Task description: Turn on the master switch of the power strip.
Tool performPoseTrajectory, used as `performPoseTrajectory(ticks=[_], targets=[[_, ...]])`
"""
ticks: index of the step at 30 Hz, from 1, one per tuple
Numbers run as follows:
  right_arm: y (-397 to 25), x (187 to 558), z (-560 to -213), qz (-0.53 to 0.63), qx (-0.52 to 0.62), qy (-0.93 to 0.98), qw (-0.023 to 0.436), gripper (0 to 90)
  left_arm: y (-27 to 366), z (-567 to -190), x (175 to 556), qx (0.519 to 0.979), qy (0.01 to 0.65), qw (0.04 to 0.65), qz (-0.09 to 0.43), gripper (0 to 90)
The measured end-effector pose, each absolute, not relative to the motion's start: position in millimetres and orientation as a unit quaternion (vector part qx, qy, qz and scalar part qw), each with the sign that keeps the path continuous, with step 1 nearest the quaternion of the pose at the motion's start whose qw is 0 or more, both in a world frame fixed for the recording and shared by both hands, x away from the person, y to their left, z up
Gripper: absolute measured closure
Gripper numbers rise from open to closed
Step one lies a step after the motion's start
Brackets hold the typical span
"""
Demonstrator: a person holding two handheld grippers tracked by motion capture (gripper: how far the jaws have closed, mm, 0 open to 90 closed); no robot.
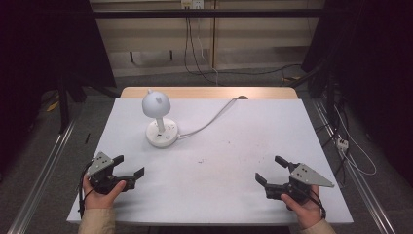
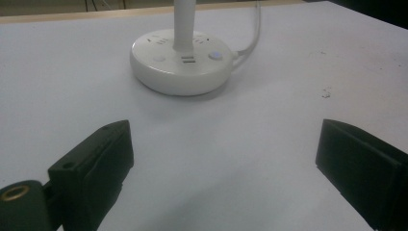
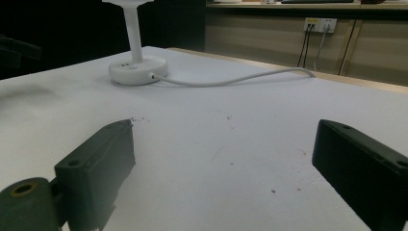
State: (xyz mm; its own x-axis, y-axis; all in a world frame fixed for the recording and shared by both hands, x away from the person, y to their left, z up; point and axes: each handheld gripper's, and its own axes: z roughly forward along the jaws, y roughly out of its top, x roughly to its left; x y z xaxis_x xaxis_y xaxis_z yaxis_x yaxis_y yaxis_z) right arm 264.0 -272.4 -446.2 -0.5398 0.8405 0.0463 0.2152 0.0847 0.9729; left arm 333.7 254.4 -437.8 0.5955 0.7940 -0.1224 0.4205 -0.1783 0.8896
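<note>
Both of my hands rest at the near edge of the white surface [image 1: 234,146], one at each corner. My left hand-held gripper [image 1: 130,165] sits near left, jaws spread wide, nothing between them. My right hand-held gripper [image 1: 271,170] sits near right, jaws likewise spread and empty.

The lamp [image 1: 158,119] stands upright on the far left part of the surface, well apart from both grippers and closer to my left one. Its round white base [image 2: 183,62] lies flat on the surface, with a stem [image 2: 184,24] rising from its middle to a dome-shaped head [image 1: 156,103]. In the left gripper view the base sits straight ahead between the jaws, farther off; its top carries sockets and a small button [image 2: 216,56].

A white cord [image 3: 231,79] leaves the base and curves across the surface toward the far edge.
</note>
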Motion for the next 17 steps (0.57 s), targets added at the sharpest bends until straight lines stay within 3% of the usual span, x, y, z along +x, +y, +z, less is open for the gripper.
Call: performPoseTrajectory(ticks=[17], targets=[[-278.6,263.7,-448.0,0.546,0.398,0.682,0.278,6.9,252.2,-437.9,333.9,0.748,0.405,0.490,0.188,5.8]])
